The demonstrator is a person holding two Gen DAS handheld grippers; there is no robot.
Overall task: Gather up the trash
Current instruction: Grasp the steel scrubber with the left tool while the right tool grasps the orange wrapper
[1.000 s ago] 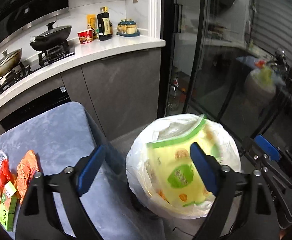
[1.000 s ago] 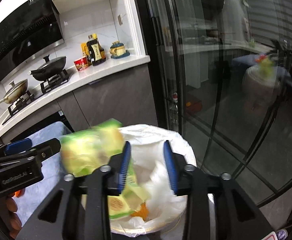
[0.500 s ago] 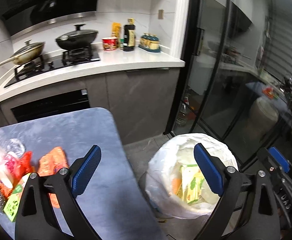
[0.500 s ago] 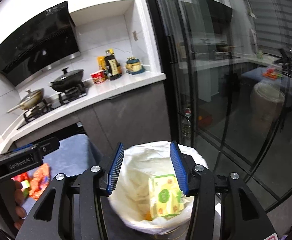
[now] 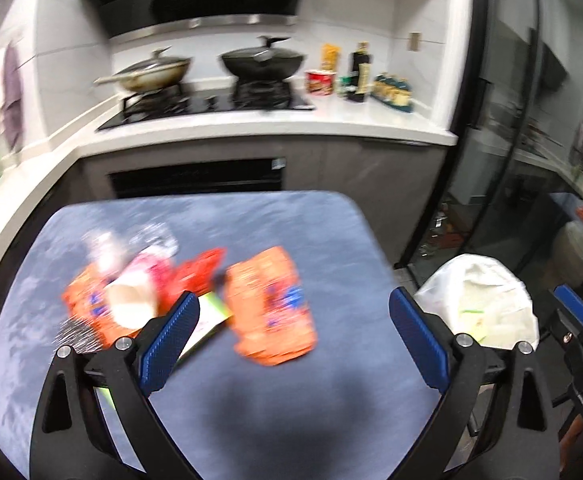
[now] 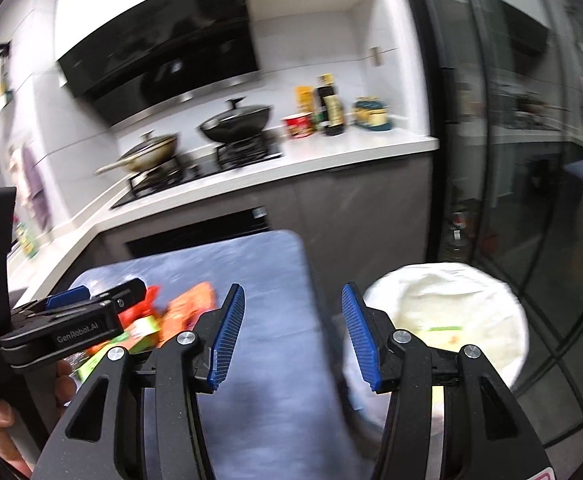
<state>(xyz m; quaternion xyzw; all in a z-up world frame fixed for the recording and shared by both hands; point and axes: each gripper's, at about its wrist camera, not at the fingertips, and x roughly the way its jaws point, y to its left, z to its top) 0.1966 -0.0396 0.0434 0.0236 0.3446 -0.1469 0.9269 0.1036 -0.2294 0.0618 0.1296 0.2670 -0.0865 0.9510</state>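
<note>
Several wrappers lie on the blue table: an orange packet, a red packet, a white cup, a green-white wrapper and clear plastic. My left gripper is open and empty above the table, just right of the pile. The white-lined trash bin stands right of the table and holds a yellow-green packet. My right gripper is open and empty over the table's right edge, with the bin at its right. The left gripper shows there over the wrappers.
A kitchen counter runs behind the table with a stove, two pans, bottles and a red cup. A dark glass sliding door stands right, behind the bin. The view is motion-blurred.
The yellow-green packet dropped from my right gripper into the bin. Both grippers then swung left from over the bin towards the table and the wrapper pile.
</note>
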